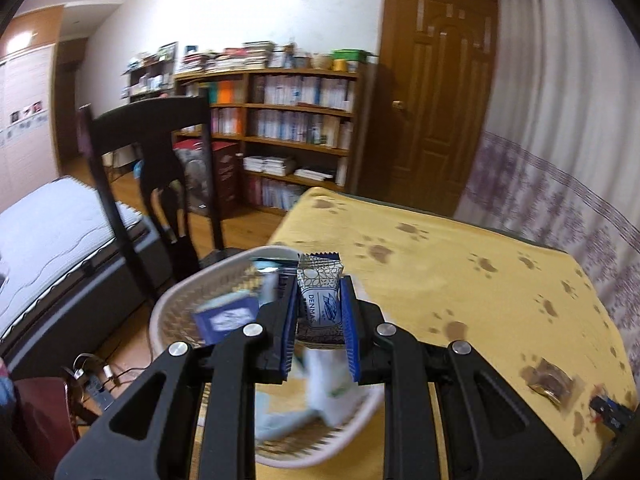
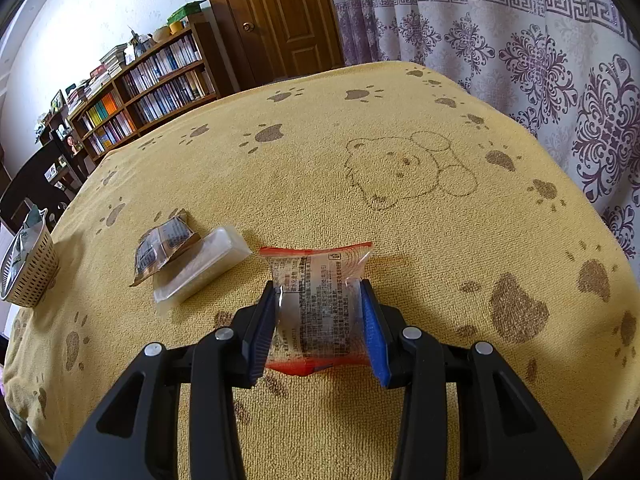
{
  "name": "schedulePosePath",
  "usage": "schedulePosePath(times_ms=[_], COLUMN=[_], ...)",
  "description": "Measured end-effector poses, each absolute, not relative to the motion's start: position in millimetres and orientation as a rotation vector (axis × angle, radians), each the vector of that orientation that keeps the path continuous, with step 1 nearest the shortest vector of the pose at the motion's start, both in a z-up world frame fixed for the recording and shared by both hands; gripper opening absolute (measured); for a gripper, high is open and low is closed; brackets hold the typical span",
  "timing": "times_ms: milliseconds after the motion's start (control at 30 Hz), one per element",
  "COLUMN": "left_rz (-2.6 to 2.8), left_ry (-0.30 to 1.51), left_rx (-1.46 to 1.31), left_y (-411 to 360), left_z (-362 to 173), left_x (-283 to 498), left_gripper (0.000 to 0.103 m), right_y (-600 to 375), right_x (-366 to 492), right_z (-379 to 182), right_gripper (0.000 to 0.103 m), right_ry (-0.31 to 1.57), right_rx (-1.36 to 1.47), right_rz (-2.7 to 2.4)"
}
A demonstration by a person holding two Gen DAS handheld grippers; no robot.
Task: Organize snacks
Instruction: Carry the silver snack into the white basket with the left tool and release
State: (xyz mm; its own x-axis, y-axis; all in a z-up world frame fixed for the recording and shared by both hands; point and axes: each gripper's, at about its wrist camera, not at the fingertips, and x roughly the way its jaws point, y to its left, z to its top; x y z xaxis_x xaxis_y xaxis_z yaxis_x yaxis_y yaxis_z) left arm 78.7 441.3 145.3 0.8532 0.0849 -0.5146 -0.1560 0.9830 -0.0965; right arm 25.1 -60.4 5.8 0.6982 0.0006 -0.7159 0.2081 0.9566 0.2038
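Paw-print table [image 2: 320,168] with basket [image 2: 30,268], snacks [image 2: 200,264]

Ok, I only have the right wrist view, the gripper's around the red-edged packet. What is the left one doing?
Observer: The left gripper is shut on a patterned snack bar, held above the white basket.
Operator: Anything in that basket already?
Observer: Yes, a blue packet and pale wrappers lie inside.
Operator: Is my packet lifted?
Observer: The red-edged packet looks to rest on the yellow cloth, between the right gripper pads.
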Motion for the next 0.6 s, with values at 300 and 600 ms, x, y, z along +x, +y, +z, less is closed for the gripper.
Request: schedulePosePath(times_ms=[300,600], left_rz=[0.225,0.267], left_ry=[0.555,0.501], left_rx=[-0.206,-0.248], left_y=[481.0,497.7], left_z=[134.2,144.5], left_x=[84.9,74.6], left_gripper=[0.048,0.074], right_y=[-60.9,-60.8], right_x=[24.8,24.4], right_z=[5.7,6.0], right_gripper=[0.041,0.041], right_ry=[0.791,0.788], right_rx=[0.281,0.284], right_rz=[-0.117,-0.115])
